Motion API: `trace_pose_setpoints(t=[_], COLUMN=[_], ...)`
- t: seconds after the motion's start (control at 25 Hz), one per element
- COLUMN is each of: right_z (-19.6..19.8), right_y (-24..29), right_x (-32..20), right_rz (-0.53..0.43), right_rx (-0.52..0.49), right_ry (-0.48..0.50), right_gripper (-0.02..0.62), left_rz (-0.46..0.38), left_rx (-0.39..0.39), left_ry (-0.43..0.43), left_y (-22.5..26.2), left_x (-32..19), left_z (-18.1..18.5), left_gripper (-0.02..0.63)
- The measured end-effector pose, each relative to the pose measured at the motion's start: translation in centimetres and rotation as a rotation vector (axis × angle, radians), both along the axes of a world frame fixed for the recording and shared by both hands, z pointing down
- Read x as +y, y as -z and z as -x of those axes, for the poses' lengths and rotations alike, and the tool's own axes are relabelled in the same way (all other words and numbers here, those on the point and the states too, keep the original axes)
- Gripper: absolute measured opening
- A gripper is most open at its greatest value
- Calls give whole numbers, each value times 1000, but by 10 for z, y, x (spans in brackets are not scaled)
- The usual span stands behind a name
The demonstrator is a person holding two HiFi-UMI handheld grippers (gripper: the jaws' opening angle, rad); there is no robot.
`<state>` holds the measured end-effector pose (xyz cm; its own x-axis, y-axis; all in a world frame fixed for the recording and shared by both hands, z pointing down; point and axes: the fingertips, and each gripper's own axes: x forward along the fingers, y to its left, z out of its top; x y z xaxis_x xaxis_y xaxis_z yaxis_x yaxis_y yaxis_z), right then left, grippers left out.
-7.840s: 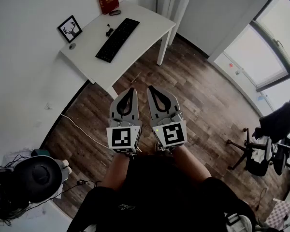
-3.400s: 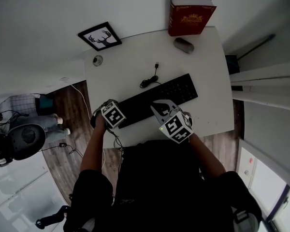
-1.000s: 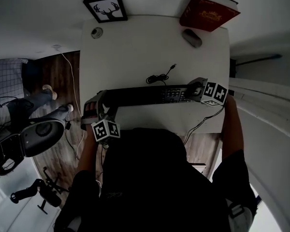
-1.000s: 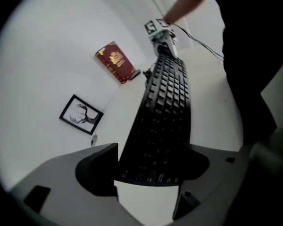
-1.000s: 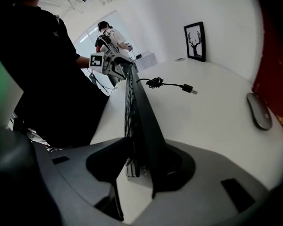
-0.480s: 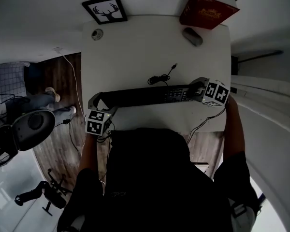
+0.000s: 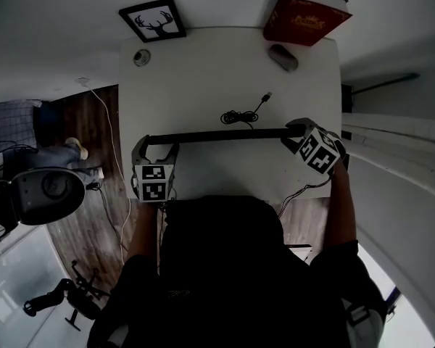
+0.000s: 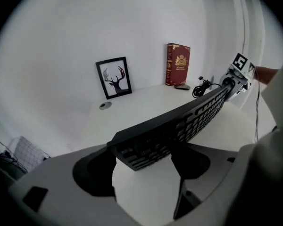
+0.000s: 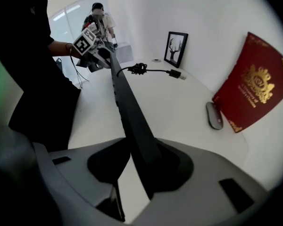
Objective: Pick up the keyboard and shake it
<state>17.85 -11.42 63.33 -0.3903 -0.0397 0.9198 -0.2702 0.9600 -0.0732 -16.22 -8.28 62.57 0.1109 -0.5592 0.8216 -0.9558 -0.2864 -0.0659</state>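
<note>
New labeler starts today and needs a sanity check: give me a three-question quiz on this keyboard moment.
1. True or false: the keyboard lies flat on the desk.
2. What stands by the wall next to the mouse? A: red book; B: mug; C: lamp.
3. What holds the keyboard's two ends?
Key: 1 false, it is lifted and tipped on edge. 2 A. 3 the left gripper and the right gripper, whose jaws have just been closing on it.
</note>
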Motion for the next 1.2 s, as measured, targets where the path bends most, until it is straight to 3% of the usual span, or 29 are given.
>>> trace_pose_setpoints(t=[0.08, 0.16, 0.24, 0.4, 0.68, 0.92, 1.2], right_z=[-1, -3, -6, -6, -7, -11, -9], right_y=[1, -3, -8, -5, 21, 70, 158], right_x=[-5, -5, -2, -2, -19, -31, -33], right_rz=[-74, -126, -143, -170, -286, -449, -651], right_rx=[60, 114, 139, 140, 213, 288, 349], right_ry=[-7, 18, 42, 47, 31, -7, -103], right_gripper=[144, 130, 119, 115, 117, 114, 112], left_rz=[-16, -27, -48, -51, -72, -190, -376], left_rx=[-51, -126, -155, -139, -112, -83, -58], left_ry=[30, 26, 13, 7, 86, 78, 36], left_y=[0, 0, 1, 1, 12, 50, 132], left_x=[-7, -12, -16, -19, -29, -56, -84], left_z=[5, 10, 10, 10, 11, 9, 12], left_gripper=[362, 277, 252, 250, 250, 252, 253])
